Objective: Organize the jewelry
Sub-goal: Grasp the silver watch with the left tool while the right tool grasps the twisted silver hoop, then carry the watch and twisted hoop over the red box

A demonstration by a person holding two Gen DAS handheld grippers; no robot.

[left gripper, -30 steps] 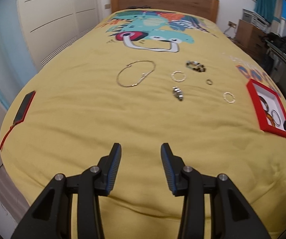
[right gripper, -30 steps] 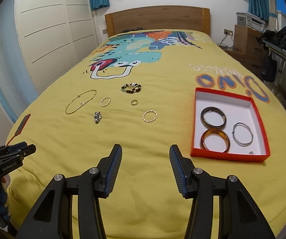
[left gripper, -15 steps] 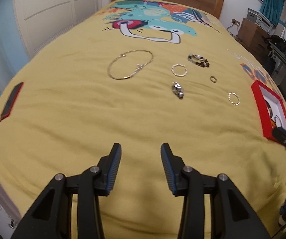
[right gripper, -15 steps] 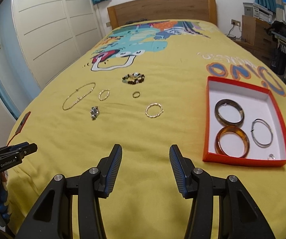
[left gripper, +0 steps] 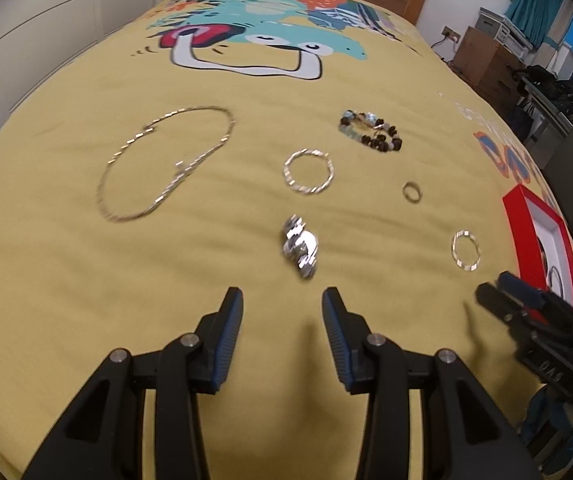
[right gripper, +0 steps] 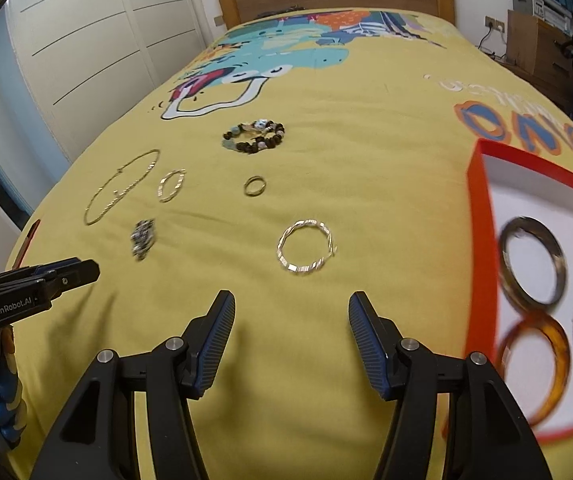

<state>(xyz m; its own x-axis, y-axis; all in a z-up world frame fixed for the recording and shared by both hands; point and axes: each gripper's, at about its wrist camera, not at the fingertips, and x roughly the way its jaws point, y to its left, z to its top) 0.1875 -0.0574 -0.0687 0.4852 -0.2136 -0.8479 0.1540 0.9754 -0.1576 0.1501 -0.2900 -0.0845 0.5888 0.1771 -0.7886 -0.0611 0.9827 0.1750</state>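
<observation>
I count three bangles in the red box [right gripper: 482, 160], six pieces loose on the bed [right gripper: 386, 152]; both tools, left [left gripper: 282, 312] and right [right gripper: 290, 320], spread, empty.

Your two fisheye views are evenly and softly lit, with faint shadows under the jaws on the bed [right gripper: 386, 128], strong bending and dark vignetting at the rims, and motion blur smearing the charm [left gripper: 300, 250] in the left view and the box [right gripper: 482, 264] in the right.
</observation>
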